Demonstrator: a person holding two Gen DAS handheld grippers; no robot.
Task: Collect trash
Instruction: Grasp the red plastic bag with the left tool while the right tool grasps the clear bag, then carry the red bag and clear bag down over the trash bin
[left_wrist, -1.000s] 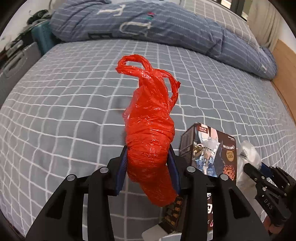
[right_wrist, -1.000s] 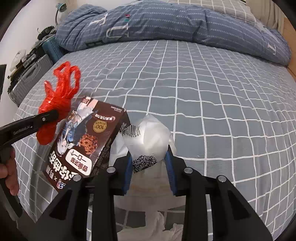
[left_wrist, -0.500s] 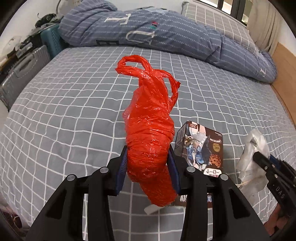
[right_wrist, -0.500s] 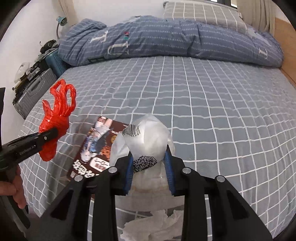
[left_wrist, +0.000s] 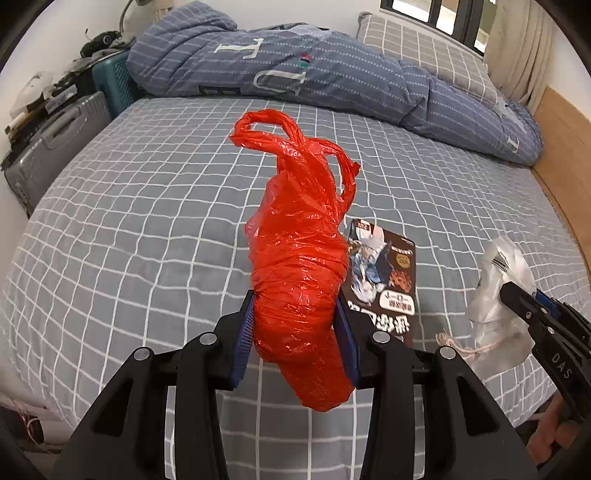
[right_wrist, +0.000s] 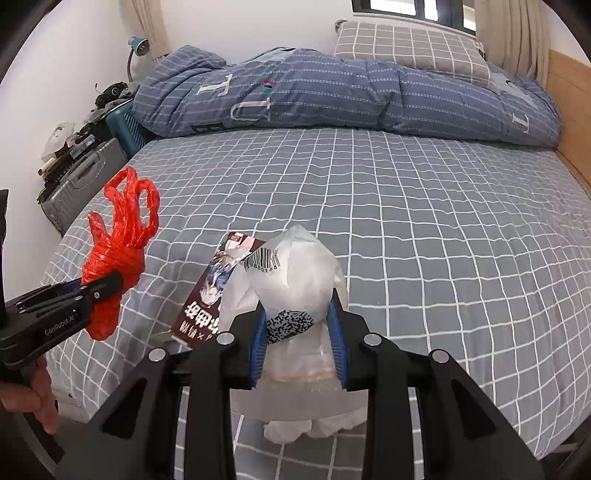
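Red plastic bag (left_wrist: 299, 280): crumpled and twisted into a tight roll, handle loops sticking up at top, held off the bed, lower end hanging free. Clear plastic bag (right_wrist: 295, 288): translucent, bunched, barcode sticker near top and QR label lower down, also held up; white crumpled tissue shows below it. Dark snack box (left_wrist: 384, 280): printed figure and white lettering, lying flat on the bed between the two bags

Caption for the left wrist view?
Left gripper clamps a red plastic bag above the checked bed.
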